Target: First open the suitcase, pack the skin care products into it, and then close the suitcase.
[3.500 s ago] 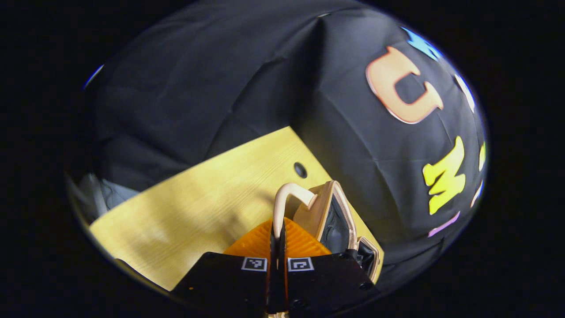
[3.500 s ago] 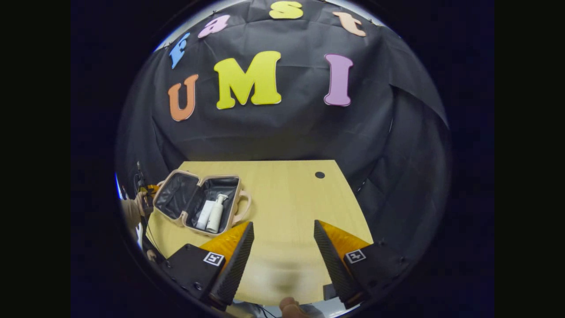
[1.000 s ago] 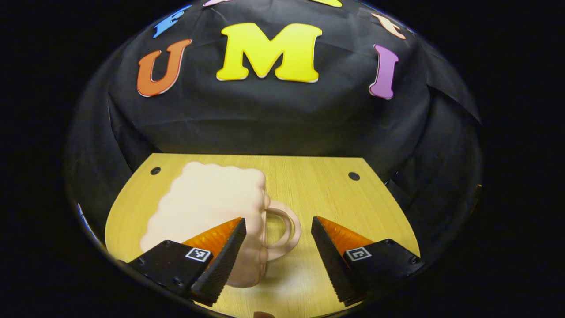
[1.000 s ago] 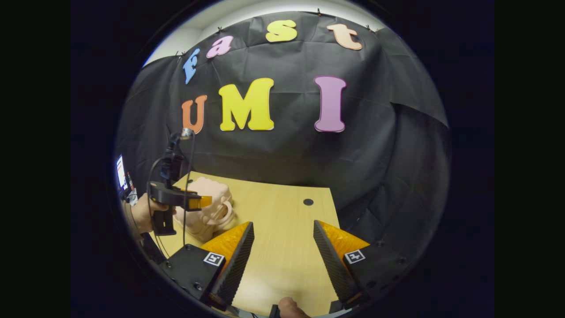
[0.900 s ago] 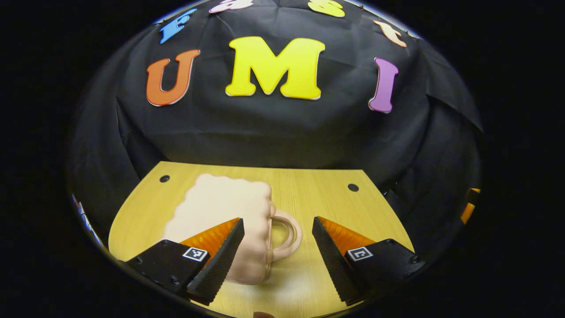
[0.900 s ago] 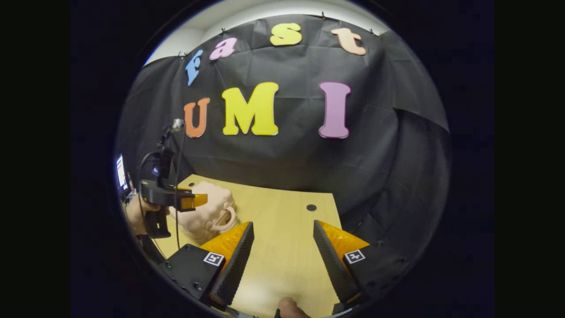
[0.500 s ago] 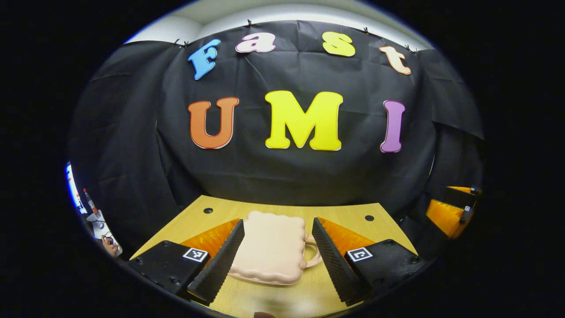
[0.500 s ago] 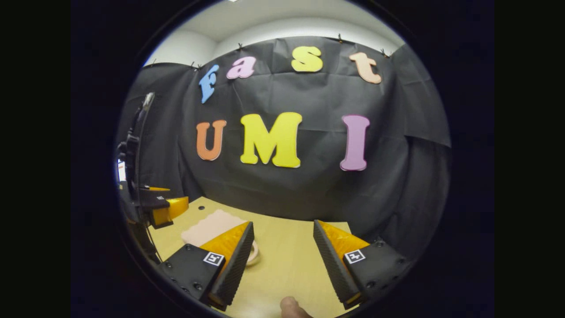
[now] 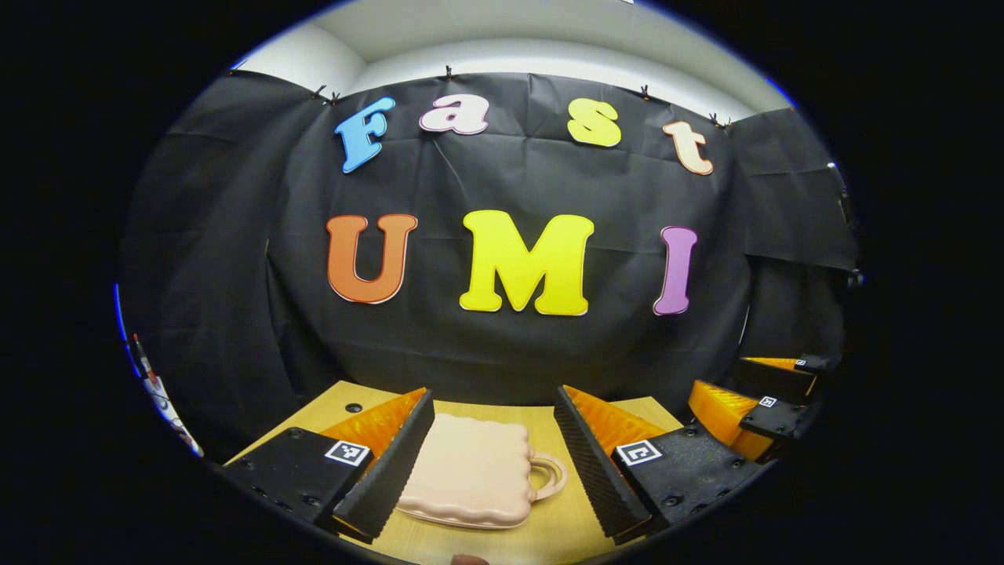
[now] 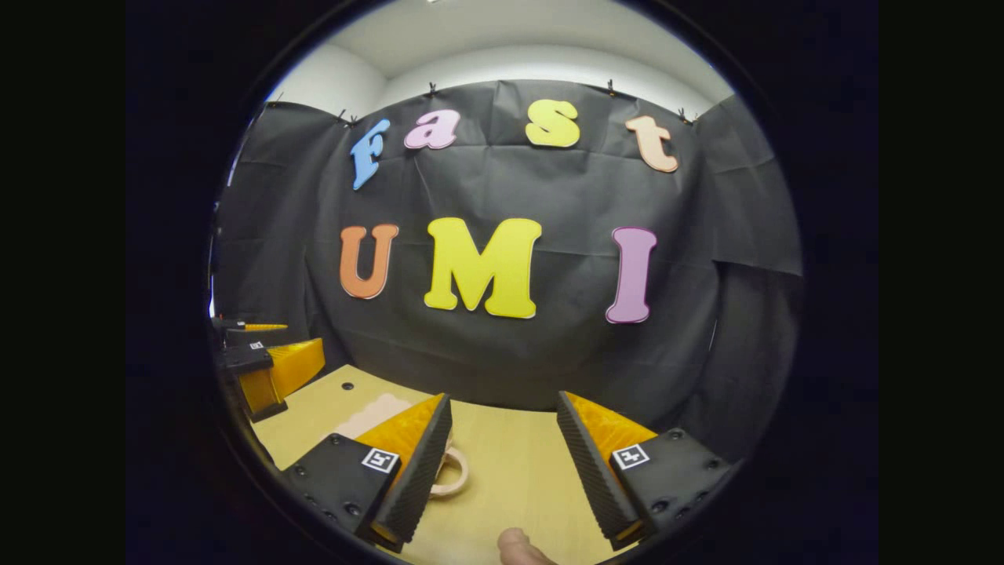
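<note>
The pale pink suitcase (image 9: 471,471) lies flat and closed on the wooden table (image 9: 549,534), its loop handle (image 9: 547,475) pointing right. My left gripper (image 9: 492,400) hangs open above its near side, with the case between and beyond the fingers and not touched. My right gripper (image 10: 503,399) is open too, over bare table (image 10: 510,463). In the right gripper view the suitcase (image 10: 376,412) lies to the left, half hidden behind one finger, with its handle (image 10: 453,471) poking out. What is inside the case is hidden.
The right gripper (image 9: 745,388) hovers at the table's right edge in the left gripper view, and the left gripper (image 10: 274,349) at the left in the right gripper view. A thumb (image 10: 518,547) shows at the bottom. The black cloth wall stands close behind the table.
The suitcase went from open, bottles inside, to closed. My left gripper let go of the handle and opened. Both grippers have since drawn back from the case, and the views tilted upward.
</note>
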A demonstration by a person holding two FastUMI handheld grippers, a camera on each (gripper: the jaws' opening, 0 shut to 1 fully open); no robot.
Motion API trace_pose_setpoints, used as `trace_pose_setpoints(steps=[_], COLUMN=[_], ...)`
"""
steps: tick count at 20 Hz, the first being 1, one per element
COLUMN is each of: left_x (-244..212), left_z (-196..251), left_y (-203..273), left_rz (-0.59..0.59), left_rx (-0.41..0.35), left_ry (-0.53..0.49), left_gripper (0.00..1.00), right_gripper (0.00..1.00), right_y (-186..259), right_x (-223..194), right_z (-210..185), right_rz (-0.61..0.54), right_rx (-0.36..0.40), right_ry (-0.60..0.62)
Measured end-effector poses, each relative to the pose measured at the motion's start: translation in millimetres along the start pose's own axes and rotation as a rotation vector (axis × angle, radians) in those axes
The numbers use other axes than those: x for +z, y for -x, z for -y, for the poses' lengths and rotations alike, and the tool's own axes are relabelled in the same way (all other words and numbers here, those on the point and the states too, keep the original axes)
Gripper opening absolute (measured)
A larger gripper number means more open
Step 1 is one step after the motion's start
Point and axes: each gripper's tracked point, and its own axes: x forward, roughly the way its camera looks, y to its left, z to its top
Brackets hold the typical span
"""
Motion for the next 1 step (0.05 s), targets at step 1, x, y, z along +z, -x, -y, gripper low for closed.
trace_pose_setpoints(steps=[1], left_x=[-4.6], left_z=[1.2], left_y=[-2.8], left_rz=[-0.009], left_rx=[-0.013], left_ry=[0.006], left_gripper=[0.98], right_gripper=[0.77], right_y=[0.7], right_x=[-2.6], right_z=[2.7], right_rz=[-0.004], right_rx=[-0.017], right_ry=[0.004])
